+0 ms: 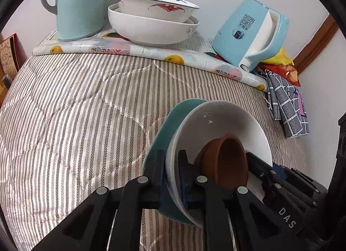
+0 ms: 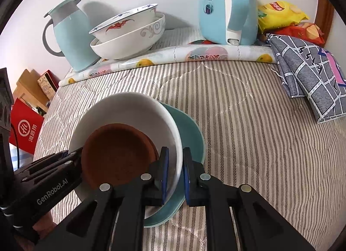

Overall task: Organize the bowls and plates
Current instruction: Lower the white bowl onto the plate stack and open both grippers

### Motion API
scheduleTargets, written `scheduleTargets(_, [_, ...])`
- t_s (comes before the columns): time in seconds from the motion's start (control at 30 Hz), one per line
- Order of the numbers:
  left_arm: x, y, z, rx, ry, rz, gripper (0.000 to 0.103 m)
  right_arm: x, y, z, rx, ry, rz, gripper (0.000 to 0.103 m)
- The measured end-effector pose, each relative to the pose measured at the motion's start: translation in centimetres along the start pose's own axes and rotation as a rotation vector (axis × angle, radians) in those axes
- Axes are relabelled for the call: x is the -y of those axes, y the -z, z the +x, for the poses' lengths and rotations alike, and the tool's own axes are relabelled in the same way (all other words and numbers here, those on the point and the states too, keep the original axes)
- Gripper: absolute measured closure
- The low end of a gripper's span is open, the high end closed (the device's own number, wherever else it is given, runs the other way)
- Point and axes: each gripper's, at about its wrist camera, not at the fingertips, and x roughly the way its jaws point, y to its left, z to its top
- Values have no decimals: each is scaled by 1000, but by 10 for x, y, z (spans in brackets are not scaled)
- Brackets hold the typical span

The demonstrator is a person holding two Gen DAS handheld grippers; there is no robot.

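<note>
Fingers of the left gripper (image 1: 172, 173) pinch the near rims of the white bowl (image 1: 216, 121) and the teal plate (image 1: 170, 125) under it together, one finger outside the plate, the other inside the bowl. Across the stack the right gripper (image 2: 175, 173) straddles the opposite rims, but its outer finger seems to stand a little off the plate, so I cannot tell whether it has bitten yet. A brown bowl (image 2: 119, 153) nests loose inside the white one. The stack sits low over the striped quilt (image 1: 75, 110), whether resting or just lifted is unclear, well apart from the two nested bowls (image 1: 151, 21) on the fruit-print mat (image 1: 134, 50) between the thermos (image 1: 80, 4) and the kettle (image 1: 250, 32). To do this step well, both sides should grip firmly before lifting, rise evenly, and hold the stack level so the brown bowl does not slide out
</note>
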Motion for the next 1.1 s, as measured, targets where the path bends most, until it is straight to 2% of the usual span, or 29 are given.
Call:
scheduleTargets(0.43, [-6,2,-14,10,9,-22,81,-1,4,-9,-7,0,-18,87])
scheduleTargets(0.57, [-7,4,-21,18,15,-24,81,0,7,-15,-2,3,-18,85])
scheduleTargets(0.73, [-4,9,-32,37,23,-24,81,0,11,-24,1,-11,-22,71])
scheduleTargets(0.87, [-1,13,-44,53,25,-24,80,-2,15,-36,8,3,-46,69])
scheduleTargets(1.03, [9,22,-64,98,11,11,69,-9,25,-65,68,71,-101,52])
scheduleTargets(1.1, [15,27,-74,117,2,25,66,-9,30,-78,93,87,-106,48])
